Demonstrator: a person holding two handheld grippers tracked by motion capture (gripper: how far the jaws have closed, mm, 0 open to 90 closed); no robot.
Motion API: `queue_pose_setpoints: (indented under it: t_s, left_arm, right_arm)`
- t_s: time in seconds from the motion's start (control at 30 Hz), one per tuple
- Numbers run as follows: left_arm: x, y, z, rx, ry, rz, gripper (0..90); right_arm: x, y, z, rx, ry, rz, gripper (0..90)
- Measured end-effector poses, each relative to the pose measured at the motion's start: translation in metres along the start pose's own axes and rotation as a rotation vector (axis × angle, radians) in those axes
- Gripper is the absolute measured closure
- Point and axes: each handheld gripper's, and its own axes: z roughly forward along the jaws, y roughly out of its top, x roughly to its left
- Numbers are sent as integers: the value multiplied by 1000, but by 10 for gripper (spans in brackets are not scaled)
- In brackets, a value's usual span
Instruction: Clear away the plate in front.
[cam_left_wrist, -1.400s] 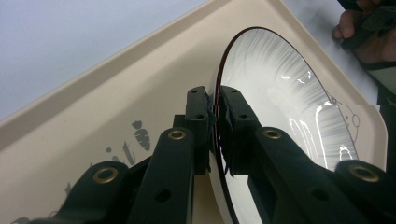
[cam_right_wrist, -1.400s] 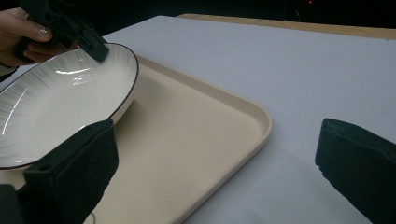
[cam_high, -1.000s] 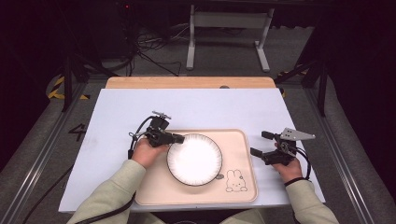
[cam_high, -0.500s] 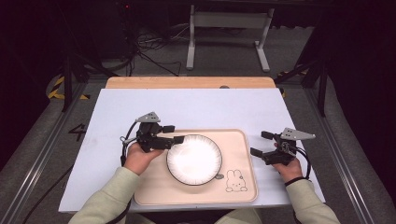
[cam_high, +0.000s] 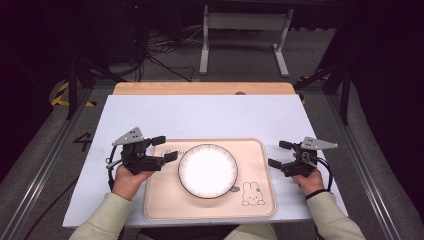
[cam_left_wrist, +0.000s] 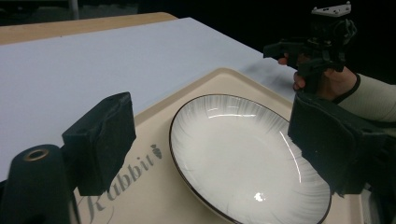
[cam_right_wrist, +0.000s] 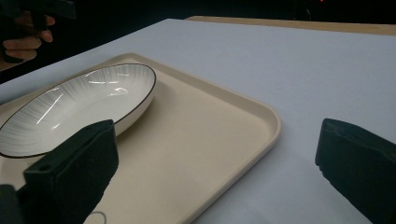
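Note:
A white plate (cam_high: 208, 170) with a dark rim lies on a beige tray (cam_high: 255, 205) near the table's front edge. My left gripper (cam_high: 166, 148) hovers over the tray's left border, a short way off the plate's left rim. It is open, its jaws have just been opening, and nothing is between them. In the left gripper view the plate (cam_left_wrist: 243, 149) lies ahead of the wide-apart jaws (cam_left_wrist: 212, 135). My right gripper (cam_high: 278, 154) stands open beside the tray's right edge, holding nothing. The right gripper view has the tray (cam_right_wrist: 224, 112) and the plate (cam_right_wrist: 79, 102) beyond its jaws (cam_right_wrist: 219, 149).
The tray sits on a white board (cam_high: 210, 117) over a wooden table (cam_high: 200, 88). A rabbit drawing (cam_high: 251, 193) marks the tray's front right corner. Behind the table lie a dark floor, cables and a metal stand (cam_high: 243, 37).
My left gripper has drawn back leftward from the plate's left rim and its jaws have spread. The plate, the tray and my right gripper have kept still.

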Motion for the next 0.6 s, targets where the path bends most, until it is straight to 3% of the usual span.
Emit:
queue_pose_setpoints:
  t_s: [0.13, 0.47, 0.6]
  left_arm:
    - [2, -7, -14, -36, 19, 5, 145]
    - [12, -32, -36, -67, 50, -7, 125]
    - [14, -41, -43, -77, 55, 13, 106]
  right_arm:
    - [0, 0, -1, -2, -1, 1, 1]
    - [1, 0, -1, -2, 1, -3, 1]
    - [2, 0, -1, -3, 1, -4, 1]
